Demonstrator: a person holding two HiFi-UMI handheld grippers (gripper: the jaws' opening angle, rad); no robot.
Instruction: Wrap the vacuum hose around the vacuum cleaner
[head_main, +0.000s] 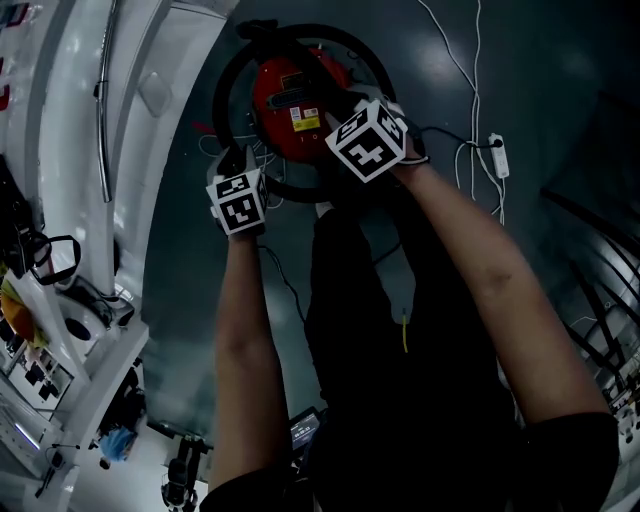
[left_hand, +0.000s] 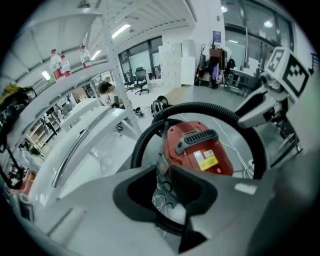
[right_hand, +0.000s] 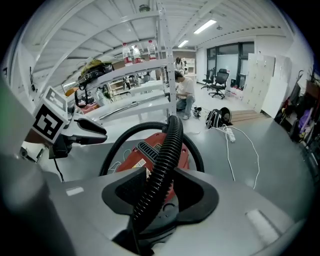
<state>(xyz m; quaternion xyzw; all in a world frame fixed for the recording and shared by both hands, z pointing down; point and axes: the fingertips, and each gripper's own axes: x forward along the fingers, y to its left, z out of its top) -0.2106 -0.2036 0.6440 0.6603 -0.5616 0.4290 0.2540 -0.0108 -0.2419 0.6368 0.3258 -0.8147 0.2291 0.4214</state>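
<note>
Right, mid-wrap: the red vacuum cleaner (head_main: 296, 100) sits on the floor (head_main: 540, 60) at the upper middle of the head view. The black hose (right_hand: 168, 145) already curves around its body in a big ring. My right claw (right_hand: 159, 187) has the hose clamped. In the right gripper view the ribbed tube climbs straight up the centre of the frame between the two pads, both pressing its sides. My left claw (left_hand: 166, 186) is down to a narrow slit and grips nothing I can see. Through the gap in the lower middle of the left gripper view I see a bit of white cord and a stretch of hose running across below, not pinched. In the head view that claw hangs at the lower left edge of the ring, just beside the hose. So I judge this as the hand-over part of the loop, with the right claw holding the free length and the left between grips. Next up, I reckon, the left claw must spread wide and take the hose further along. Then the right claw can feed the slack round the body, clear of the white cable (head_main: 470, 95) at the upper right.
</note>
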